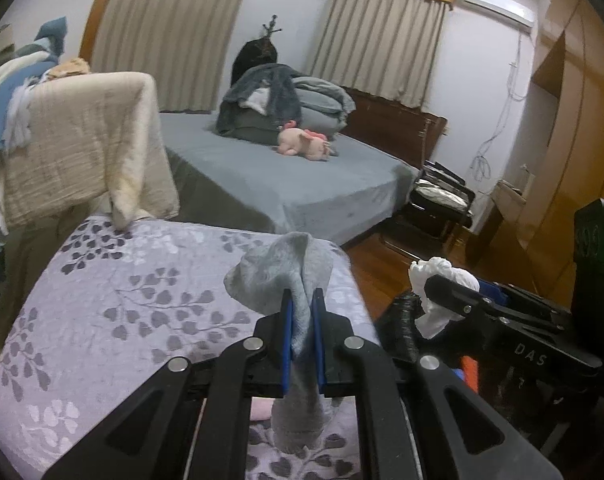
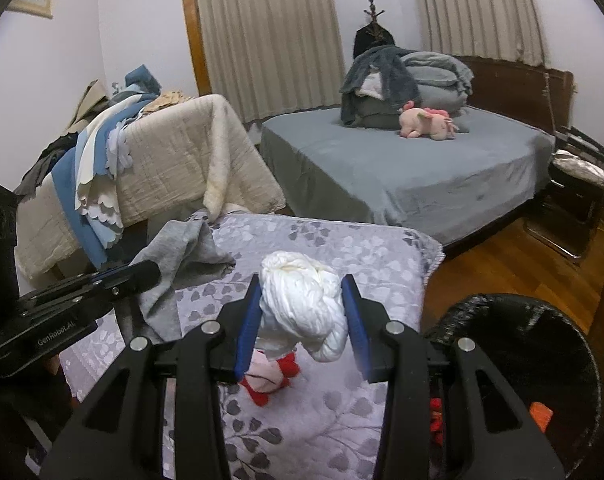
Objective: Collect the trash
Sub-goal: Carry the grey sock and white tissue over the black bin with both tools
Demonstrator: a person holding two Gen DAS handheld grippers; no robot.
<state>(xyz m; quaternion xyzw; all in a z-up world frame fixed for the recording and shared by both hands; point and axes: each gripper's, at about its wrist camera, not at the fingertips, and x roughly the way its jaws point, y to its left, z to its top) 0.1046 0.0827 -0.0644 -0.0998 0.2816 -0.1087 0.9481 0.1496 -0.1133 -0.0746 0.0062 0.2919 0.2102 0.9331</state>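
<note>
— What do you see from the left wrist?

— The left claw [image 1: 302,312] is pressed together on a grey cloth [image 1: 286,276], which hangs above the purple leaf-patterned bed cover [image 1: 114,300]. At the right, the other claw carries a white crumpled wad [image 1: 433,280]. Behind is a grey bed [image 1: 302,184] with a pink plush toy [image 1: 305,144].

— And from the right wrist?

— The right claw [image 2: 303,320] is pinching the white crumpled wad [image 2: 302,300] between its blue pads [image 2: 248,324], above the same cover. A red and pink small thing [image 2: 268,376] lies below it. A black bin [image 2: 541,340] stands just beside, at the right.
</note>
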